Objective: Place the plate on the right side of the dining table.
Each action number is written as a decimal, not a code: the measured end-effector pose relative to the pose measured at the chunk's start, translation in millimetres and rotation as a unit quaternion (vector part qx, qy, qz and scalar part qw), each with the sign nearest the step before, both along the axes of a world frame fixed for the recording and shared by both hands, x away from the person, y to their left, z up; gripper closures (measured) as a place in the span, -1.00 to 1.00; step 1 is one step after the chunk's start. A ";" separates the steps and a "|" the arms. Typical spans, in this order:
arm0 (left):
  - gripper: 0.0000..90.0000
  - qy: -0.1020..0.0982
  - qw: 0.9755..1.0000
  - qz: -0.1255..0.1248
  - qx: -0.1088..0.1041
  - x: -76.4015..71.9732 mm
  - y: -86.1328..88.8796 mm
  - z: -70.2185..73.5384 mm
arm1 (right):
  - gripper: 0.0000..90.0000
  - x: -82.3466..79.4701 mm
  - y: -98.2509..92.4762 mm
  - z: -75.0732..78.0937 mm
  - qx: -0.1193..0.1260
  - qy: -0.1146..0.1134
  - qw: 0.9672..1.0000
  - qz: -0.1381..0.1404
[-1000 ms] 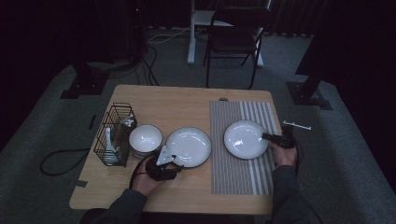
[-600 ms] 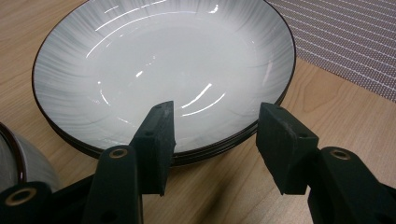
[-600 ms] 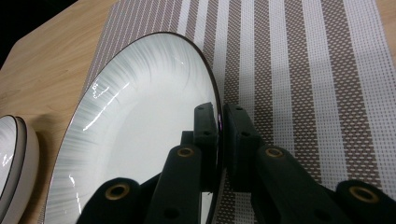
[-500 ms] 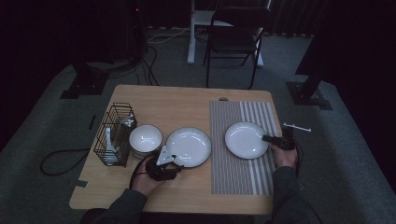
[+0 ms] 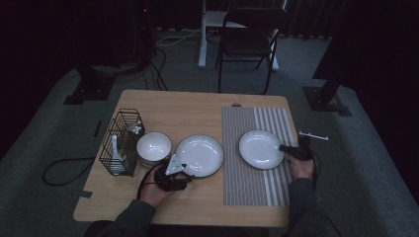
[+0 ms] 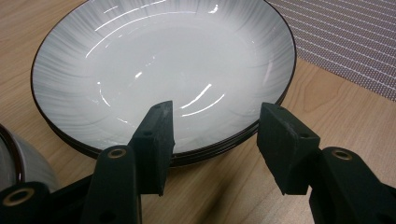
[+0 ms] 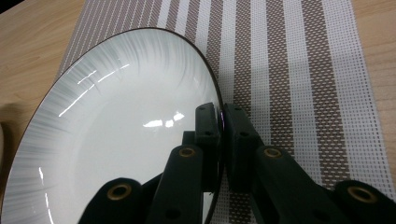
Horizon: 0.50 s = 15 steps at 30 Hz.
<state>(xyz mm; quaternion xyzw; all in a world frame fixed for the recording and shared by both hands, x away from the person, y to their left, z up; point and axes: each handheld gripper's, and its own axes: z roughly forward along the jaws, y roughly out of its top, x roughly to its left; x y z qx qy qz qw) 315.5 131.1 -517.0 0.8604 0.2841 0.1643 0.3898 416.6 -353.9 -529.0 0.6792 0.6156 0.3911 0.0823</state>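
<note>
A stack of white dark-rimmed plates [image 5: 199, 155] [image 6: 154, 60] sits on the wooden table [image 5: 188, 106] near its middle. My left gripper [image 5: 178, 167] [image 6: 217, 116] is at the stack's near rim with its jaws open. One jaw reaches over the rim and the other stands beside it above the wood; neither pinches anything. A single white plate [image 5: 260, 149] [image 7: 116, 121] lies on the striped placemat [image 5: 257, 187] [image 7: 289, 70]. My right gripper [image 5: 283, 147] [image 7: 221, 114] is shut on this plate's right rim, which runs between the two pads.
A white bowl [image 5: 154, 146] [image 6: 14, 158] stands just left of the stack. A black wire basket [image 5: 121, 143] holding utensils is at the table's left edge. A chair [image 5: 247, 44] stands beyond the far edge. A small white piece [image 5: 313, 135] lies on the floor at the right.
</note>
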 end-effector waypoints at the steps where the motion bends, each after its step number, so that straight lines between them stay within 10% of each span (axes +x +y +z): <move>1: 0.04 0.000 1.000 0.000 0.000 0.0 0.0 -0.1 | 0.90 -0.3 0.4 0.6 -0.002 0.000 1.000 0.000; 15: -0.01 -0.003 1.000 0.000 -0.001 -0.8 -0.7 -0.6 | 0.55 -10.4 4.5 16.5 -0.080 -0.031 0.996 -0.002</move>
